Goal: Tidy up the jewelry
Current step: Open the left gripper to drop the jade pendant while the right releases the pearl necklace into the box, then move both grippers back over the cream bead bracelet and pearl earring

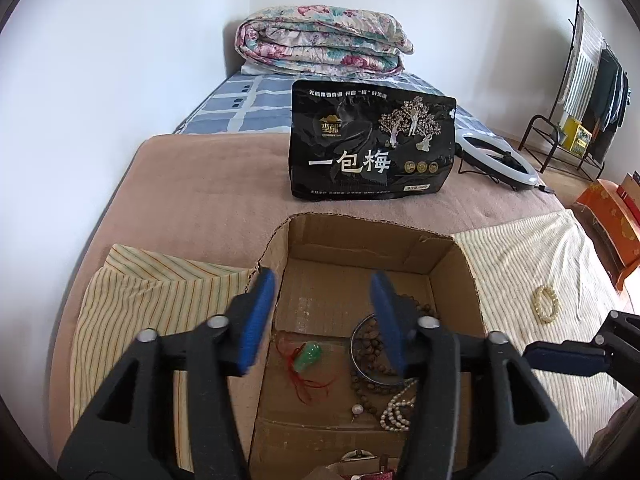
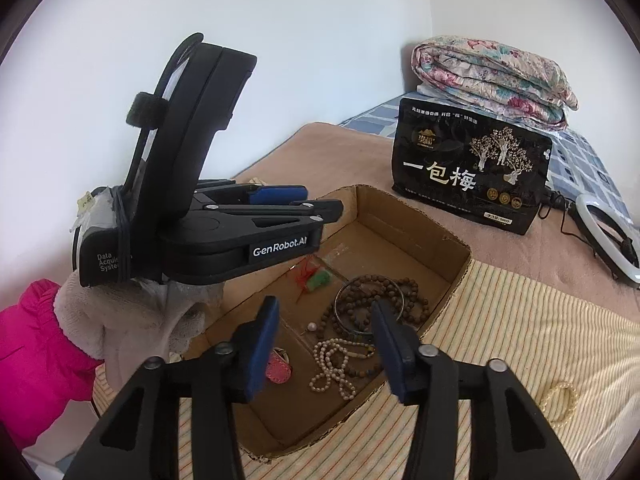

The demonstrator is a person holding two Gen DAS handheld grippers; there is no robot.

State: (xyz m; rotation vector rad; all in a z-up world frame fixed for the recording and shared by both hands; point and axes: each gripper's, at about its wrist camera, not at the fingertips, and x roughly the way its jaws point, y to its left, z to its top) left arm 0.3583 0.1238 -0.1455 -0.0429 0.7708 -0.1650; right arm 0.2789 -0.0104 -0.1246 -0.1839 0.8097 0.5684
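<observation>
While both the left gripper (image 1: 322,320) and right gripper (image 2: 324,344) hover spread and empty over the cardboard box (image 2: 452,268), the pale bead bracelet (image 1: 546,304) (outside on the striped cloth (image 1: 520,264)) risks being overlooked.

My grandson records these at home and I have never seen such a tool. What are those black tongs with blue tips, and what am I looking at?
Each picture comes from a camera on a hand-held gripper, looking along its two blue-padded fingers. The left gripper and right gripper are both open and hold nothing. Both hover over a cardboard box on a bed. Inside lie a green pendant, brown beads, a metal bangle and a pearl strand. One pale bracelet lies outside on the striped cloth.
</observation>
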